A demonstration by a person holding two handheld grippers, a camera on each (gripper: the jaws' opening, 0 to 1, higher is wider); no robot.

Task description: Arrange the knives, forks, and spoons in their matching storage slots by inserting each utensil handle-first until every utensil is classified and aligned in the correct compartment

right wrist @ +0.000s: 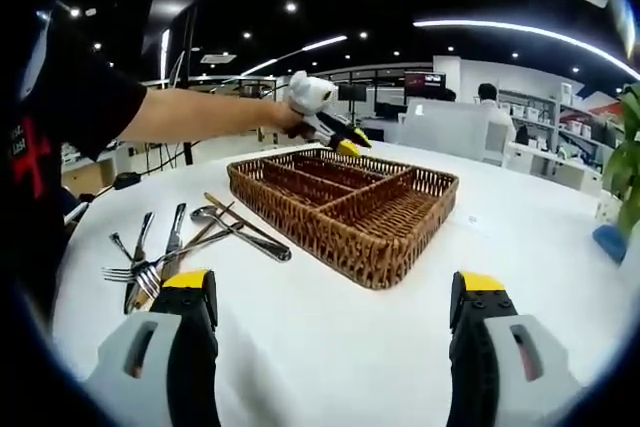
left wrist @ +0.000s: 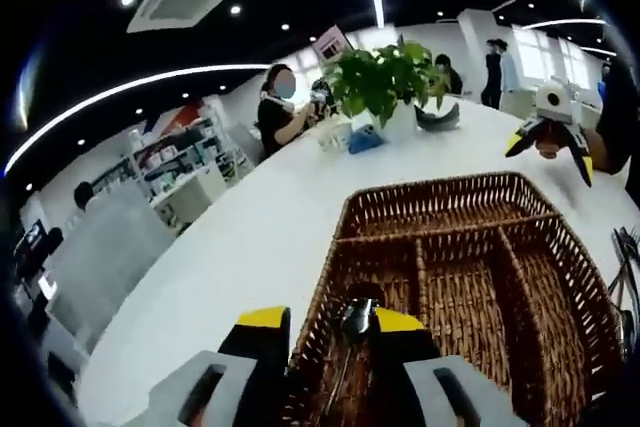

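Utensil (left wrist: 356, 319) clamped in left gripper (left wrist: 330, 325) over wicker tray (right wrist: 400, 237); right gripper (right wrist: 335, 292) apart; no legible writing

Right gripper (right wrist: 335, 297) – grey body, black jaws, yellow tips. Left gripper (left wrist: 330, 332) same colours. Sleeve (right wrist: 75, 97) – black, short, red marking.

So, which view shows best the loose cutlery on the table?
The right gripper view: the loose cutlery lies in plain sight on the white table, beside the wicker basket. The left gripper view catches just some tips at its right edge.
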